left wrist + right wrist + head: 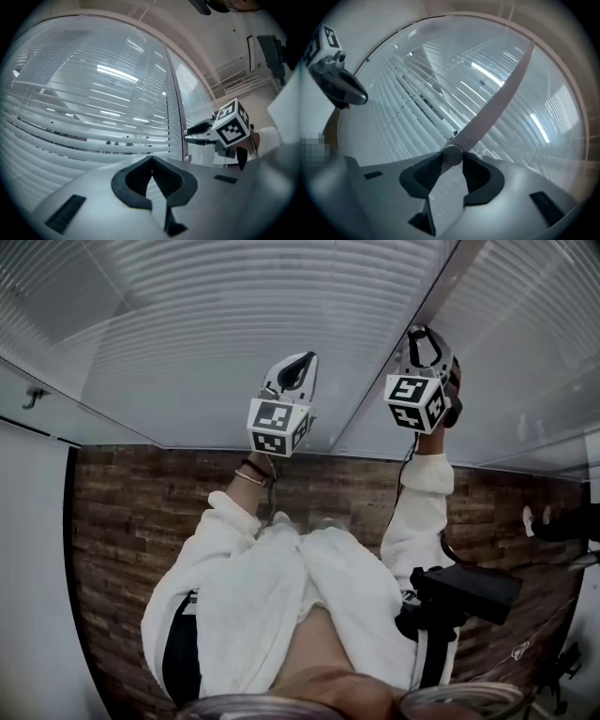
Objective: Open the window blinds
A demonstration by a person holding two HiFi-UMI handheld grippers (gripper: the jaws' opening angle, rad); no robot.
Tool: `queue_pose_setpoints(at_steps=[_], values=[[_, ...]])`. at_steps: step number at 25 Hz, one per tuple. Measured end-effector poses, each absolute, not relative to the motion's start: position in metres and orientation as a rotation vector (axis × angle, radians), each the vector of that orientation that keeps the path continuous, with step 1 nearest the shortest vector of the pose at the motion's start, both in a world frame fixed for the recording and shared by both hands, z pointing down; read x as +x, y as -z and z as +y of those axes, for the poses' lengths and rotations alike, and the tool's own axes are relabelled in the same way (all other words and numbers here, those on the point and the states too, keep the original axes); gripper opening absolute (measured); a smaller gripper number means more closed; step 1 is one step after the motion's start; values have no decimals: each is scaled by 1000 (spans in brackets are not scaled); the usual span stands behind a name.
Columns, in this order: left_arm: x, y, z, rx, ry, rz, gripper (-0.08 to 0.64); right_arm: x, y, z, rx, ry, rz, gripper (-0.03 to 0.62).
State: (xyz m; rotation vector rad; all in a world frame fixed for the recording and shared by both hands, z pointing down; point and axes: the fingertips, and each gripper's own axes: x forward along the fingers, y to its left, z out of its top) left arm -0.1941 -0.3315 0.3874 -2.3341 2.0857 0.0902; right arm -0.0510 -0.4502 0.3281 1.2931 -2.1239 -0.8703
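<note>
Both grippers are raised to the blinds [187,334], which hang over the window above a brick wall [122,521]. The right gripper [451,157] pinches the lower end of the wand [497,103]. The round tip sits between its two jaws, and the wand slants up and to the right across the slats. In the head view this gripper [427,338] is on the right, close to the post [394,352] that separates two sets of blinds.

The left gripper [151,161] is pressed together with nothing between its jaws. It is held up just left of the post and points at the left set of slats, which lie horizontal with bright strips of light showing between them. The person's white sleeves [417,512] reach up to both grippers.
</note>
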Motion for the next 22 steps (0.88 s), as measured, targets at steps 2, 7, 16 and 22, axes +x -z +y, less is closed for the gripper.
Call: queue_pose_setpoints(at_steps=[2,7,16,22], values=[[-189,-388,-332,-2343,-78,2075,2,-52,-326,-449,1286,957,-2050,132],[-188,-391,-332,-2344,-58,2064,2,-54,-324,-447,1251,1097,-1937,132],[-194,-395,-334,-2346,-83,2094,2,-52,-319,-451,1408,519,-2442,133],[-188,-388,-336,-2346,-93,2082,2,-40,-315,-457,1560,-389,-2885,132]])
